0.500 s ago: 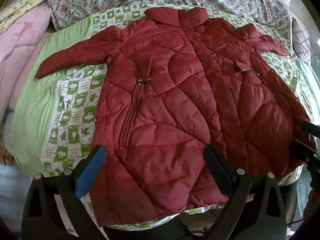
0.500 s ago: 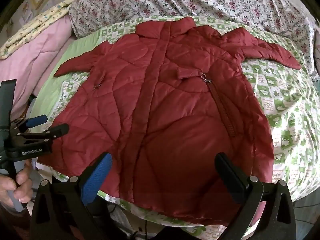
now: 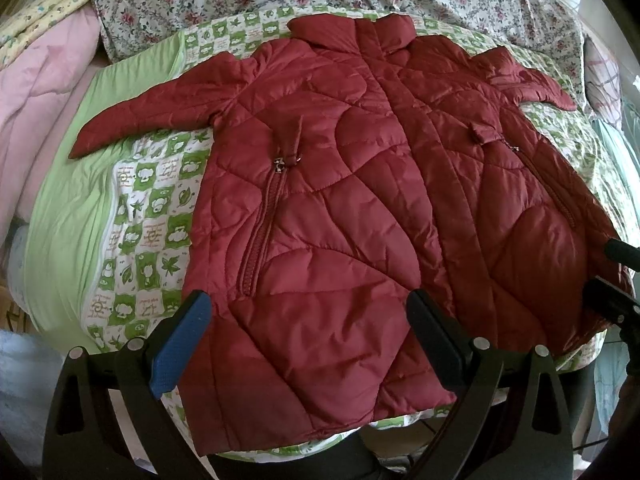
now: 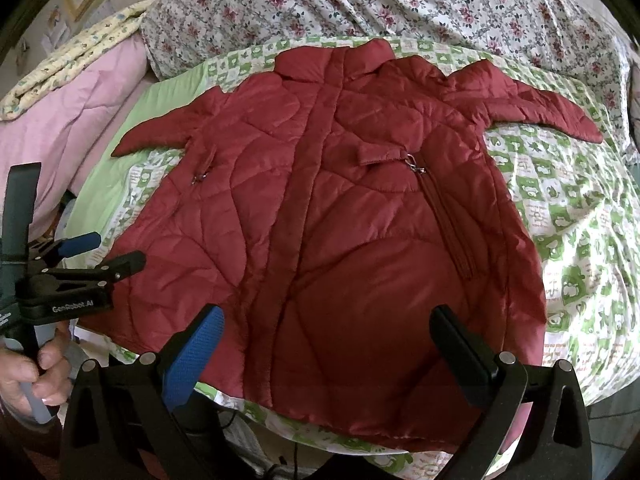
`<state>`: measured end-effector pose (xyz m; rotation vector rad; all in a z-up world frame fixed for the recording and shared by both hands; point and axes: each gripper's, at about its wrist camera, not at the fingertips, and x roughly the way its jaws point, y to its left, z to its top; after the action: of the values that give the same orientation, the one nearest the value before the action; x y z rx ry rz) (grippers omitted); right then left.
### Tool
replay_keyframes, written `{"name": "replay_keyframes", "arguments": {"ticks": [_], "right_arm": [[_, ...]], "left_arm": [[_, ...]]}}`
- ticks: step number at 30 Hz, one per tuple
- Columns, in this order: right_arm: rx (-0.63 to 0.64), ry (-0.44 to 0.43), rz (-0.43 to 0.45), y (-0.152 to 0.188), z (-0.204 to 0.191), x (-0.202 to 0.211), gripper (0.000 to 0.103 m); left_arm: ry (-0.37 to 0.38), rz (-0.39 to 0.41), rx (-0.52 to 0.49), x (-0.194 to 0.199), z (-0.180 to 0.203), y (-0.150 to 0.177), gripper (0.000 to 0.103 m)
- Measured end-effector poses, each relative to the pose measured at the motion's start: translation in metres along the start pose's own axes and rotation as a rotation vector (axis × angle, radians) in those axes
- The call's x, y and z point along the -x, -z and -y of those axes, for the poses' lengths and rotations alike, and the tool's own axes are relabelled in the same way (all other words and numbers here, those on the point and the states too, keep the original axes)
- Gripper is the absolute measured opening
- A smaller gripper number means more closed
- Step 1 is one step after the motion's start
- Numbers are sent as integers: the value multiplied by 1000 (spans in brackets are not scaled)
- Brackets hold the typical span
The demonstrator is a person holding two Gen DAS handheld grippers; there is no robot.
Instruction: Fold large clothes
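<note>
A dark red quilted padded coat (image 3: 360, 216) lies flat and face up on a bed, spread over a green-and-white patterned cotton sheet (image 3: 152, 216) with a plain light-green band along its left side. Its long axis runs from the near edge of the bed toward the far edge: the collar (image 4: 332, 62) points away, toward a rose-printed floral quilt (image 4: 400, 0) bunched along the far side, and the hem lies at the near edge, partly overhanging it. Both sleeves stretch outward toward the left and right sides of the bed, their cuffs resting on the sheet. A pink quilted blanket (image 4: 72, 104) is heaped beyond the left edge. To the right of the coat the sheet lies bare toward the right edge of the bed; on the left, bare sheet and the green band lie below the sleeve. The left tongs (image 3: 308, 336) hang above the hem near the coat's left side, released and spread wide, gripping nothing. The right tongs (image 4: 332, 348) hover over the hem on the right half, likewise spread wide and empty. In the right wrist view a hand (image 4: 28, 372) grips the handle of the left tool at the near left corner.
</note>
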<state>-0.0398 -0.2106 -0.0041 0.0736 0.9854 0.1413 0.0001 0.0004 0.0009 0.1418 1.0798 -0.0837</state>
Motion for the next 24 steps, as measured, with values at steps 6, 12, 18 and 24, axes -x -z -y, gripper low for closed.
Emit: {"name": "replay_keyframes", "arguments": {"ticks": [6, 12, 18, 24], "right_arm": [[0, -6, 5, 0, 3, 1, 103], [2, -11, -13, -4, 2, 2, 103], [9, -7, -24, -3, 3, 2, 103], [21, 22, -60, -5, 4, 0, 103]], "left_arm": [[1, 4, 1, 0, 0, 0, 99], [1, 2, 0, -2, 0, -4, 99], [0, 1, 0, -3, 0, -5, 99], [2, 0, 0, -6, 2, -5, 99]]}}
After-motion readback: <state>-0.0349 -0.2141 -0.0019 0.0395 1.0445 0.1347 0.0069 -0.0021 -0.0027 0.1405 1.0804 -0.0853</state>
